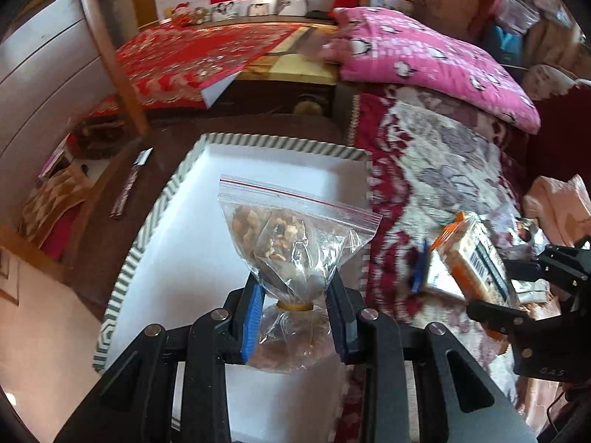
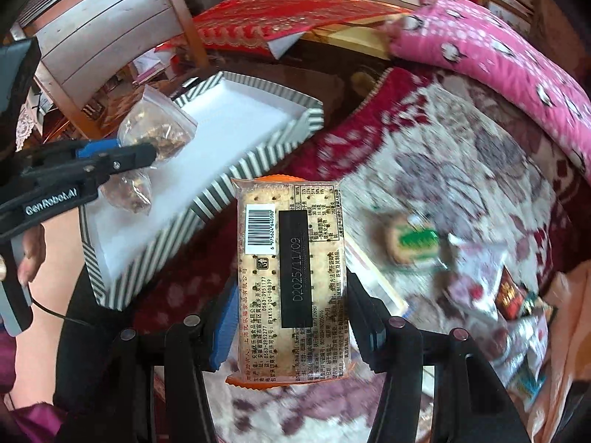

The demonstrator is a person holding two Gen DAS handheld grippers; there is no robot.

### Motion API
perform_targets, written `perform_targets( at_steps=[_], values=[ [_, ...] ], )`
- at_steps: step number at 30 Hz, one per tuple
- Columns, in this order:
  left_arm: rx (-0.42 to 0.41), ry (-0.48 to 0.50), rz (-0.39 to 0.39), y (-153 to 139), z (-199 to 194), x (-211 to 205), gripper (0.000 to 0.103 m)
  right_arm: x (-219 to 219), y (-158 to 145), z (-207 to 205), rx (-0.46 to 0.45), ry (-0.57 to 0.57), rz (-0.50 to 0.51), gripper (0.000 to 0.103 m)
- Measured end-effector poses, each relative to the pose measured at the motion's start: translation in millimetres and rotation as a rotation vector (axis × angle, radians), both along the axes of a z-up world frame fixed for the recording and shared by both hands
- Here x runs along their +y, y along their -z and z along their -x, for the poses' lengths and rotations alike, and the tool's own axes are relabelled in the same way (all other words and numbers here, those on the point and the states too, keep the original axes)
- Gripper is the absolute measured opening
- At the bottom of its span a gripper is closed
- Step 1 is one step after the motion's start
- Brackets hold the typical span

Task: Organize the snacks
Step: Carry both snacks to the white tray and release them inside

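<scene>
A clear zip bag of walnuts, tied with a yellow band, is pinched in my left gripper, which is shut on it above the white striped-rim tray. The right wrist view shows that same bag and the left gripper over the tray. My right gripper is shut on a cracker packet with a barcode and a black date strip, held above the patterned blanket beside the tray. In the left wrist view the cracker packet and right gripper appear at the right.
Loose snack packets and a green-wrapped snack lie on the red and cream blanket to the right. A pink pillow sits behind. A wooden chair stands beyond the tray. A hand holds the left gripper.
</scene>
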State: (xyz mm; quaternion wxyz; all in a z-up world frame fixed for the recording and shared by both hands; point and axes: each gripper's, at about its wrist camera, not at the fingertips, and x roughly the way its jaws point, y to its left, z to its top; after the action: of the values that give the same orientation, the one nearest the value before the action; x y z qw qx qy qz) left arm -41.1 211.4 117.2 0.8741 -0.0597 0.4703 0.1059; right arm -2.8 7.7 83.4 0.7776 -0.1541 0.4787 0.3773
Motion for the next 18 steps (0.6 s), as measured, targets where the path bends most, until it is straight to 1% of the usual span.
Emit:
perform_targets(
  at_steps=[9,18],
  values=[
    [0.011,-0.065,0.005,6.6,7.5,32.2,0.031,48.6,-7.4,-5.0,0.003,-0.063,-0.007,0.058],
    [0.022,-0.106,0.024,16.7,6.9,49.1,0.031,84.2,-11.2,-9.8,0.001,-0.104,0.001,0.058]
  ],
)
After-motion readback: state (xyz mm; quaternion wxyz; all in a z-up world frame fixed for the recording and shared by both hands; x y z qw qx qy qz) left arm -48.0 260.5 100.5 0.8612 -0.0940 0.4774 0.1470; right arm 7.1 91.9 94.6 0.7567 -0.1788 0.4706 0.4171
